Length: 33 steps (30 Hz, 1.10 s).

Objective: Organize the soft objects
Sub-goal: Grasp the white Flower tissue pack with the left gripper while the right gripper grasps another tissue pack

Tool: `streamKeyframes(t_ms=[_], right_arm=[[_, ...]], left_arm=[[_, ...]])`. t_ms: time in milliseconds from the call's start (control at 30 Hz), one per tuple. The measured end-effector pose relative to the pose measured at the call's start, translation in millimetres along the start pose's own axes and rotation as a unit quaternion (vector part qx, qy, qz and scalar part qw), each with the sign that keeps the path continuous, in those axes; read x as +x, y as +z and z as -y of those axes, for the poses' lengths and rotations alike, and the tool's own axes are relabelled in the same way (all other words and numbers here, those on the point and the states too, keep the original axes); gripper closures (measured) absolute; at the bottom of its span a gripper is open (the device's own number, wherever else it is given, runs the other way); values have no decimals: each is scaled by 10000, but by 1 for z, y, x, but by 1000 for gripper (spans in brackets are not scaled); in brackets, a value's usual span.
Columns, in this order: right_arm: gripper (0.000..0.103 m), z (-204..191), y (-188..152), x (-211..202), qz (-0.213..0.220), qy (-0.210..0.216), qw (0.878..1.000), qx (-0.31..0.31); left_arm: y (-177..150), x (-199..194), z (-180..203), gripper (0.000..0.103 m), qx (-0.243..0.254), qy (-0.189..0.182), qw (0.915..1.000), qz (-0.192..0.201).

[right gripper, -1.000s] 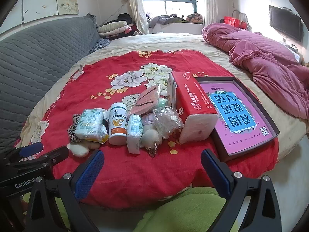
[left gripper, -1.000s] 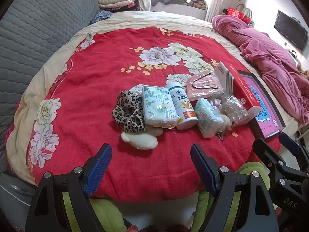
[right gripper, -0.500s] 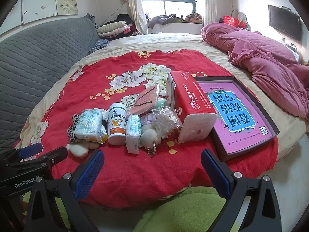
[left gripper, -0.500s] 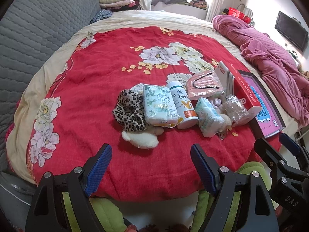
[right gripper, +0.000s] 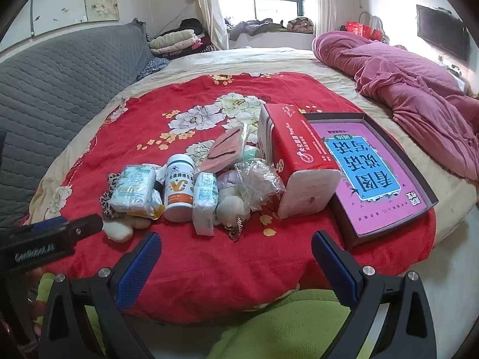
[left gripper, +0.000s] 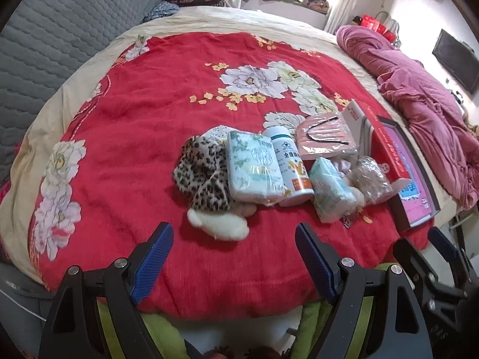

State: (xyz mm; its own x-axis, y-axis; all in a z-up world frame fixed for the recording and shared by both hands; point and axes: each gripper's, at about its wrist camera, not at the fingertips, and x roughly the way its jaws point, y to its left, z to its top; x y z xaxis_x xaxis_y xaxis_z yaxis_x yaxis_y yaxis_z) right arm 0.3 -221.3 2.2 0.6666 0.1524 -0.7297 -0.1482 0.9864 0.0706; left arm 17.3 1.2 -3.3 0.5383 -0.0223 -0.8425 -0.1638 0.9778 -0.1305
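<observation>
Nothing looks sorted yet. The soft things lie bunched in a loose row on the red floral quilt (left gripper: 125, 137) that covers the bed, near its front edge. From the left of the row come a leopard-print cloth (left gripper: 203, 176), a white fluffy pad (left gripper: 218, 224) just in front of it, a large tissue pack (left gripper: 253, 169), a white pill bottle (left gripper: 292, 167) lying on its side, a small tissue pack (left gripper: 330, 193), a crinkled clear bag (left gripper: 369, 176) and a pink mask packet (left gripper: 324, 139) propped behind them. To the right a red tissue box (right gripper: 299, 161) rests on the edge of the open tray with a purple card (right gripper: 377, 179). The tray seems the likely place for the soft items, though that is only a guess, and no loose item lies in it. By this judgement the whole job is left to do.

The left tongs (left gripper: 233, 254) stand wide apart and empty, above the near edge of the quilt in front of the fluffy pad, touching nothing. The right tongs (right gripper: 236, 264) are likewise spread wide and empty, in front of the small tissue pack and the tray, clear of everything.
</observation>
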Motion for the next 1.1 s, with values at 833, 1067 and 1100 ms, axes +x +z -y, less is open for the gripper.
streamKeyframes(t_ms=[833,1067,1100], right_arm=[[12,-8,15,63,-239,155,9994,-200],[38,-38,20,91,-425,201,9973,-565],[42,-41,20,94,-438,212,9971,-592]], left_arm=[[50,90,26,20,370,755,9955,-427],[52,87,9,30,155,372,9982,-451],[52,87,7,31,126,326,9984,-449]])
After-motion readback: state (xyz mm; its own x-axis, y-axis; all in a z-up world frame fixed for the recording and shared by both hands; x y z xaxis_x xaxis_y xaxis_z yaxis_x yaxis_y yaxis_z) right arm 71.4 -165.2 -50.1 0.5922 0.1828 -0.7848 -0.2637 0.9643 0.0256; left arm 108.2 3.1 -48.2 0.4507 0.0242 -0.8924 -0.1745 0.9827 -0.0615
